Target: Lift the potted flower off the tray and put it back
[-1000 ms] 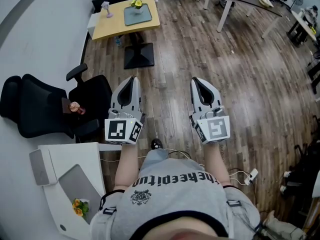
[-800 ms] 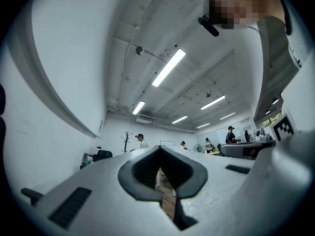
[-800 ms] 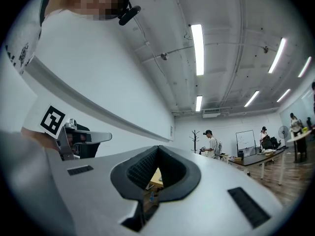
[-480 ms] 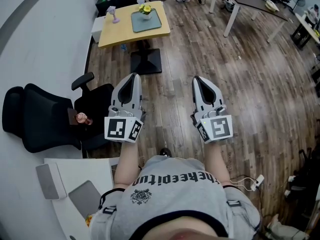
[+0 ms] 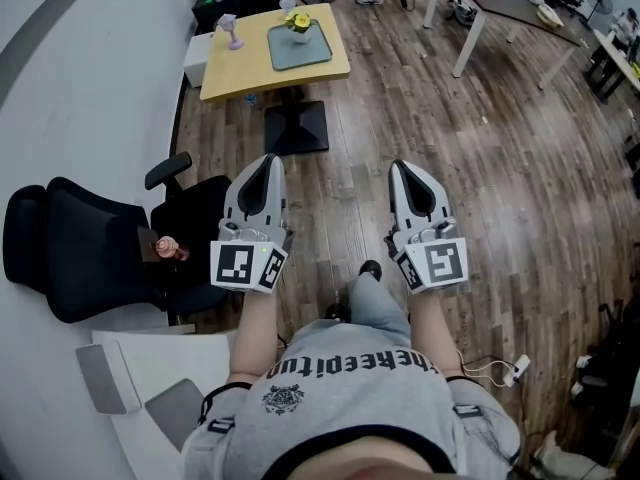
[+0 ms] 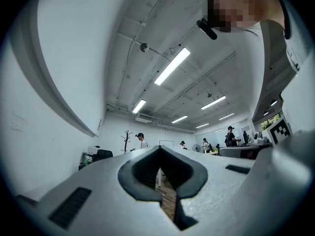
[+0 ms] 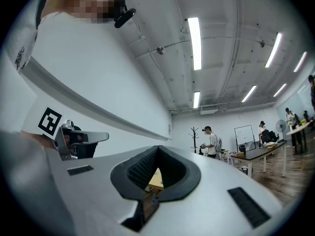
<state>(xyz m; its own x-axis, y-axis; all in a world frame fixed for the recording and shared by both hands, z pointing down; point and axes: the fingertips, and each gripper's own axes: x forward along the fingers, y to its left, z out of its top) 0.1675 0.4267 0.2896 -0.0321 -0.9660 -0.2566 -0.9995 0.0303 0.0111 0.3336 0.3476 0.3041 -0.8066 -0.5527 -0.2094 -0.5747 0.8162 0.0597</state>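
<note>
Both sitting closed, empty — left claw (image 5: 266,160), right claw (image 5: 405,166).
The potted flower (image 5: 299,22) is standing on its tray (image 5: 303,50), well ahead of them.

The potted flower (image 5: 299,23) is set on the tray (image 5: 306,53), which is placed at the far right of the table (image 5: 250,68) ahead; a small stemmed object (image 5: 231,31) is stood left of the tray. The left gripper (image 5: 266,161) and right gripper (image 5: 407,167) are held side by side, well short of the table. An office chair (image 5: 80,253) is found to their left.
</note>
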